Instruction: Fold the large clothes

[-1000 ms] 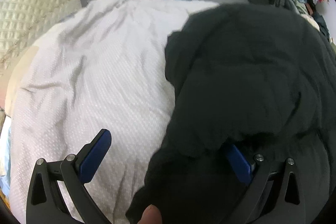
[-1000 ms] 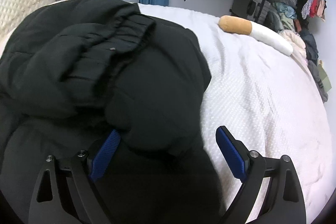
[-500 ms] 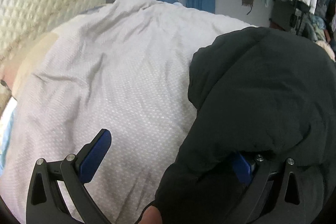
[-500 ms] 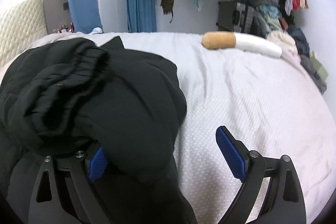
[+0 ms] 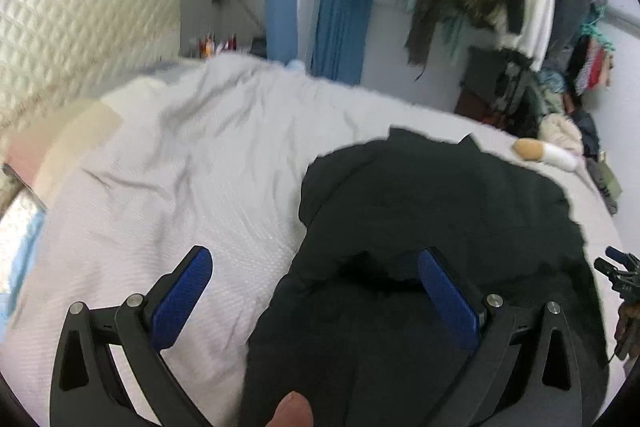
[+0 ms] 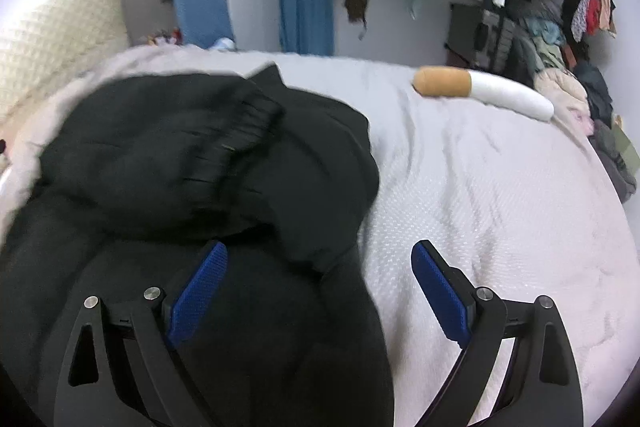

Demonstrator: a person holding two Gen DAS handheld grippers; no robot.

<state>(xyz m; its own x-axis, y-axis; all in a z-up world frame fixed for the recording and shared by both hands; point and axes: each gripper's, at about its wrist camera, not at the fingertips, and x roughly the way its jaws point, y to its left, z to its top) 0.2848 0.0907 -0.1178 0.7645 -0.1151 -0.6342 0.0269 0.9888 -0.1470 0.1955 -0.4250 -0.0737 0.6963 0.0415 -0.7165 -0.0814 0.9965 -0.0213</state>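
A: Left tool (image 5: pixel 310 287) is spread wide, gripping nothing; the jacket (image 5: pixel 440 227) lies bunched on the bed (image 5: pixel 180 167), ahead and to its right.

B: Right tool (image 6: pixel 320 281) is spread too, jacket ahead-left. Looks mid-fold; next likely calls for pinching an edge and flattening.

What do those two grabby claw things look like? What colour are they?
Each hand-held gripper, left and right, looks the same: two black arms with triangle-shaped holes and shiny silver bolts. The fingers are flat, bright blue pads with a bumpy texture. No cables or writing show on them.
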